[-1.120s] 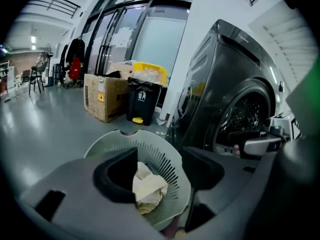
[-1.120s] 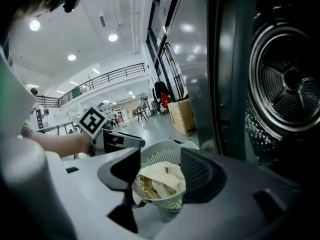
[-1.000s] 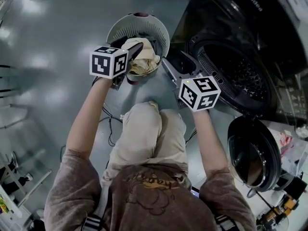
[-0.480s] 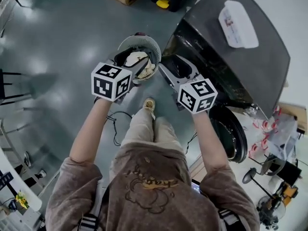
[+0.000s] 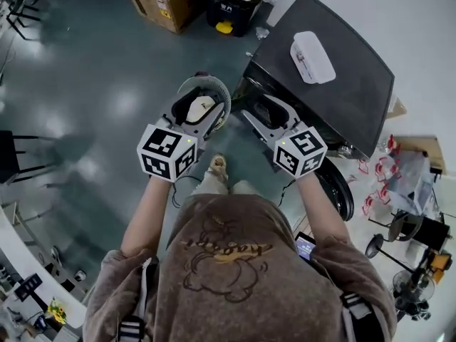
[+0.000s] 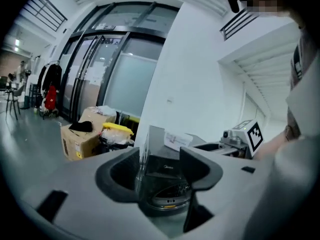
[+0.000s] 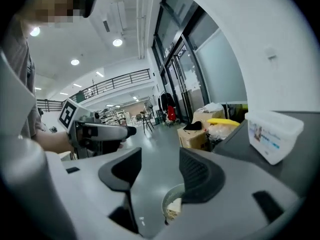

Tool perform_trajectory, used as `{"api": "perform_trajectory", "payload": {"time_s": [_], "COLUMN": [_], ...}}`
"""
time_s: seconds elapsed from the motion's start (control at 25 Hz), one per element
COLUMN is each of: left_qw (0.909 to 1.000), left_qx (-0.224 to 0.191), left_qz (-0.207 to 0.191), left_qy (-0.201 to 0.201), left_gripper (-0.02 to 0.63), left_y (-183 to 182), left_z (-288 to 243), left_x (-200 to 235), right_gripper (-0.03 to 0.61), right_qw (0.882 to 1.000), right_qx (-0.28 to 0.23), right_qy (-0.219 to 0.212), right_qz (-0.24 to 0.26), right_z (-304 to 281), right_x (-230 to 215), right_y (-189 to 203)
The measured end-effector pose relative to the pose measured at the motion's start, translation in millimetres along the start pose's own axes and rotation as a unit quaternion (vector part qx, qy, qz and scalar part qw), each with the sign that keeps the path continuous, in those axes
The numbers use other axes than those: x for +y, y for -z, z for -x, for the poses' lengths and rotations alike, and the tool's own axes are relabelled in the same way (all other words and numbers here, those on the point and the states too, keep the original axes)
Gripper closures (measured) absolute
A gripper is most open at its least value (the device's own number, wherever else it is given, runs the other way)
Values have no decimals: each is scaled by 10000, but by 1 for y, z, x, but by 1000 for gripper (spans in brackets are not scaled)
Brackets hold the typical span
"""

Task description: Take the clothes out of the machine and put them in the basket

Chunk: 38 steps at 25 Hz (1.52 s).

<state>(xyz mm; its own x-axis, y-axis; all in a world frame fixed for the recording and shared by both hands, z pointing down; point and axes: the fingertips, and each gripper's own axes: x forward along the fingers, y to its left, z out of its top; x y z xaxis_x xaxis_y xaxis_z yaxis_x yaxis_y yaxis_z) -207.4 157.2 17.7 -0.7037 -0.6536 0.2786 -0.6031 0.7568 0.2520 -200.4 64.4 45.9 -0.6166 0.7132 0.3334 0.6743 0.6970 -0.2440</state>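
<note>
Holds left hand-held gripper (image 5: 204, 110) and right hand-held gripper (image 5: 257, 108) half-open, empty, above the upright basket (image 5: 216, 86), mouth upward, clothes (image 5: 202, 110) inside. Shows round front of the machine (image 6: 163, 172) only in left gripper view.

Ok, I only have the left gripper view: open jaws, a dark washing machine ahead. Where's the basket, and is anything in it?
Observer: The head view shows the round pale slatted basket on the grey floor, just left of the dark washing machine. A cream garment lies inside it.
Operator: Is the right gripper carrying anything?
Observer: No. In the right gripper view, the right gripper has its jaws apart with nothing between them. Only the basket shows, far below.
Operator: And the machine's door?
Observer: In the head view the round dark door stands swung open at the machine's front.
</note>
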Motion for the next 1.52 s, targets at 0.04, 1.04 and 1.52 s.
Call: {"api": "perform_trajectory", "payload": {"time_s": [0.04, 1.04, 1.52], "left_qw": [9999, 9882, 9901], "left_qx": [-115, -894, -887], "left_qz": [-39, -522, -540], "left_qy": [13, 1129, 948], "left_gripper": [376, 606, 605], "left_y": [-8, -43, -4], "left_z": [4, -5, -28], "left_x": [-1, -91, -95], "right_gripper": [352, 583, 583], "right_qw": [9999, 9763, 9804], "right_qx": [-89, -1542, -1302], "right_qy": [49, 1503, 1479], "right_qz": [19, 197, -64], "right_z": [3, 129, 145], "right_x": [1, -27, -52], "right_y": [-8, -43, 13]}}
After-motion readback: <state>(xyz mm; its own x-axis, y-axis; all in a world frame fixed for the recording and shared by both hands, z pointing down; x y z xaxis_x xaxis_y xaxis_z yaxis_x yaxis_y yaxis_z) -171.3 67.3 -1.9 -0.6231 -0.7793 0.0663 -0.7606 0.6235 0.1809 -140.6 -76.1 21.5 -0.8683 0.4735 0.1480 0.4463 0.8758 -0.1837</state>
